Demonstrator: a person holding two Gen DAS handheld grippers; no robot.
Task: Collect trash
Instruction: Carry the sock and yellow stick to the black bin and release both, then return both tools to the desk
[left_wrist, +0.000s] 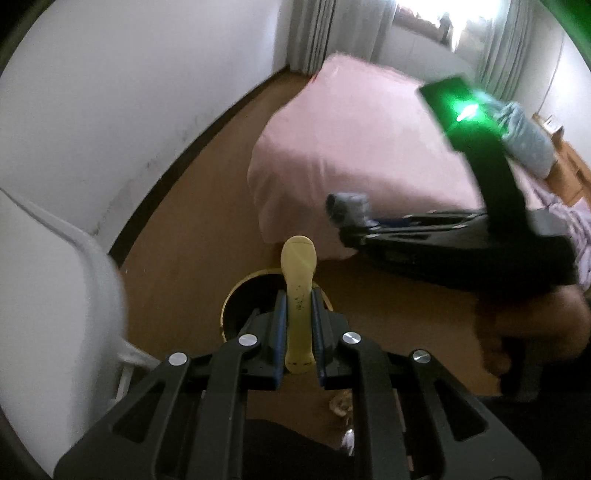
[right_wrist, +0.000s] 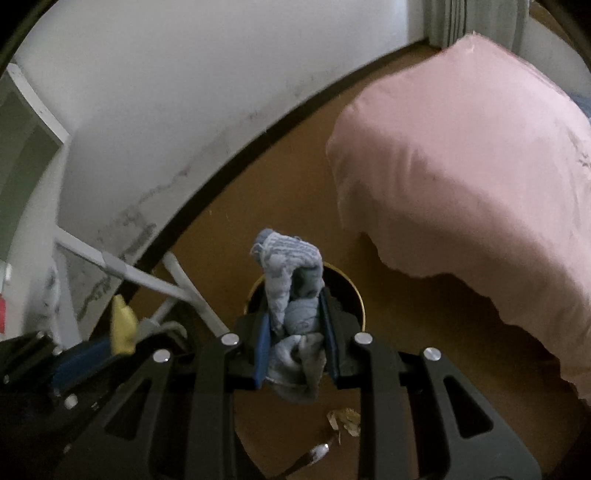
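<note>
In my left wrist view, the left gripper (left_wrist: 298, 306) was clamped narrow on a flat yellow piece (left_wrist: 298, 280) at lower centre, and the round black bin (left_wrist: 240, 306) with a gold rim stood on the brown floor (left_wrist: 192, 229) just behind it. In my right wrist view, the right gripper (right_wrist: 295, 325) held a crumpled blue-grey cloth (right_wrist: 291, 295) at the centre, above the same bin. The pink bed cover (right_wrist: 461, 177) filled the right side, and small wrapper scraps (right_wrist: 345, 419) lay on the floor at lower centre.
</note>
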